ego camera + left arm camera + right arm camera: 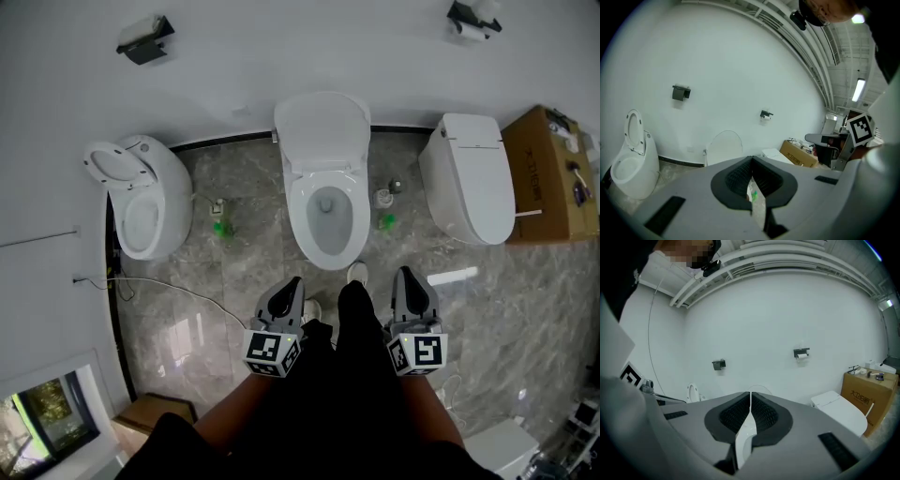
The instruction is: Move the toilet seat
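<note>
Both closed jaws hover short of the middle toilet seat [295, 206]

Sanitary-ware showroom or test room: three toilets [323, 178] abreast, cardboard box [544, 178] beside.

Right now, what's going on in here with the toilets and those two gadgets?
A person stands facing the middle toilet in a row of three, holding out a left gripper and a right gripper. Both grippers are shut with nothing in their jaws, and neither touches the toilet. Its lid is raised against the wall and the bowl is open. Nothing is being grasped at this moment.
</note>
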Available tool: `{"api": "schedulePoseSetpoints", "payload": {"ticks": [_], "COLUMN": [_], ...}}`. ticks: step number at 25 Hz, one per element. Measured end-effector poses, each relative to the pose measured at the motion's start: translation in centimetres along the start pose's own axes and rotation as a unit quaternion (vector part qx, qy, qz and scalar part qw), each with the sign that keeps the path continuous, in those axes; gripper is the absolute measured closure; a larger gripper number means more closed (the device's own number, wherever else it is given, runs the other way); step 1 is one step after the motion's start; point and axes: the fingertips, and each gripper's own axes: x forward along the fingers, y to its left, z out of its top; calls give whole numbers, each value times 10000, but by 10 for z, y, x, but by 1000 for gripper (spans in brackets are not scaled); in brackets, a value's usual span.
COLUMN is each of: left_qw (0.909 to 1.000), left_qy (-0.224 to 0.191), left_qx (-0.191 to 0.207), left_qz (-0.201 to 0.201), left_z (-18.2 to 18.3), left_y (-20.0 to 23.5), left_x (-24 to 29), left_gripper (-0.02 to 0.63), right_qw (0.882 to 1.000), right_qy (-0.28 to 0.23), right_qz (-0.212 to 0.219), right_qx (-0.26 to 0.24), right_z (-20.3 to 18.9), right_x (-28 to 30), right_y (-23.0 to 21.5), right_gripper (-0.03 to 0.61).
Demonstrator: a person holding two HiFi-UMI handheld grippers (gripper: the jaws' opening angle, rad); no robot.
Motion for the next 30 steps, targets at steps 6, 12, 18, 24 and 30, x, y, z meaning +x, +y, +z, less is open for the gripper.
{"api": "schedulePoseSetpoints", "payload": {"ticks": [6,12,18,24,30], "left_qw": [9986,9956,9852,9806,9766], "left_qy": [410,623,961,1101,1416], "left_qx": [-184,-103,-592,-677,-868], "left_qz": [294,695,1287,1470,1369], "left_z": [-21,-45,-101,-152,-213], "left_y": [-7,-6,29,58,80], "left_x": [39,85,101,117,144], "left_gripper": [598,598,598,598,597], "right_qw": [9985,9940,9840,9755,9724], "right_qy": [306,707,1297,1769,2153], "right_qz": [451,827,1219,1303,895], "right_qx": [60,-83,56,-141,-97], "right_z": [-23,-38,-85,-157,-233], "right_x": [39,89,115,136,156], "right_y": [-37,-64,-65,-60,-73], "right_gripper": [546,546,546,546,546]}}
